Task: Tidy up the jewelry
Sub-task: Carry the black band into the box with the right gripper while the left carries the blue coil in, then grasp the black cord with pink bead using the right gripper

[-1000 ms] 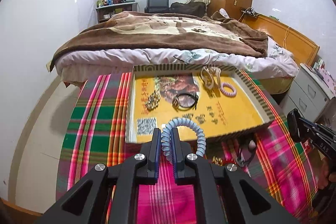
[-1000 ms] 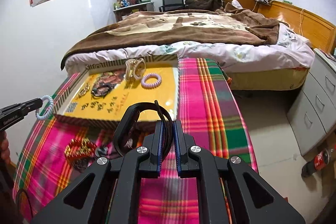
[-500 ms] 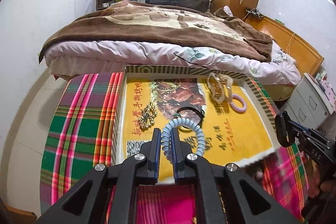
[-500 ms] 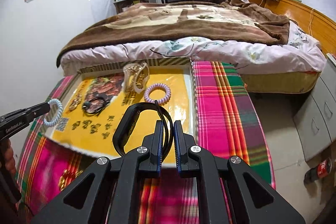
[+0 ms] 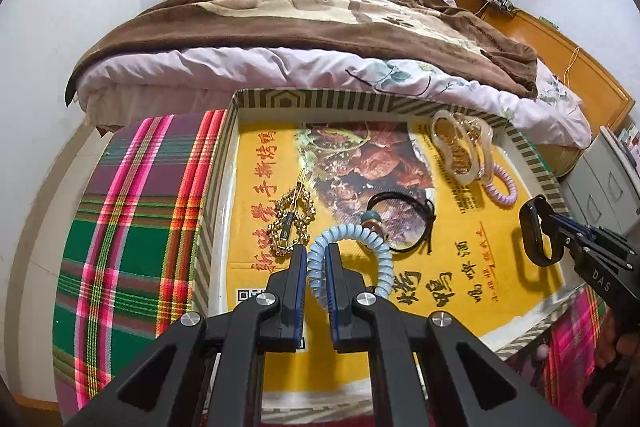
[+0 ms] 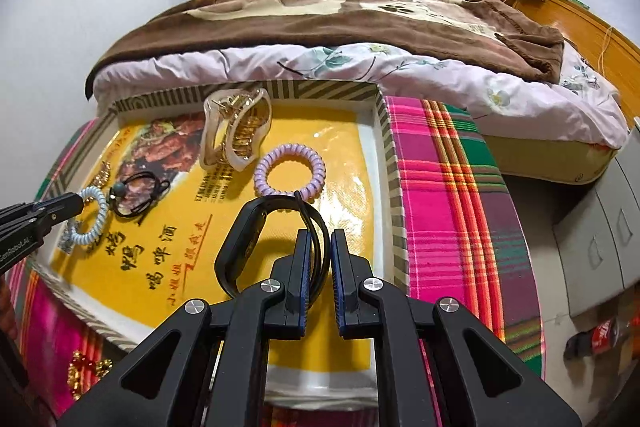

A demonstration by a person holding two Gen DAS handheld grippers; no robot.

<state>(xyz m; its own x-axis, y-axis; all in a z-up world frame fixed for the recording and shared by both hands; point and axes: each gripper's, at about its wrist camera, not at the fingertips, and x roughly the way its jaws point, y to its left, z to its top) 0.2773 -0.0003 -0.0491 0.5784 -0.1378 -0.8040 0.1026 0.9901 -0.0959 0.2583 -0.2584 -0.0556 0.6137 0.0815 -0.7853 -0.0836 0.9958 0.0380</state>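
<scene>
Both grippers moved over the tray [image 5: 224, 163]; left gripper [image 5: 316, 259] fingers pinch blue coil band [image 5: 360, 235], right gripper [image 6: 320, 247] fingers black wristband [image 6: 244, 235].

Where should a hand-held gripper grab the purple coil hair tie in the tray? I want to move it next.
Pinch the near arc of the purple coil hair tie from above, one finger inside the ring. It lies flat, its far-left edge sits close to the clear hair claw, and the near side is open.
</scene>
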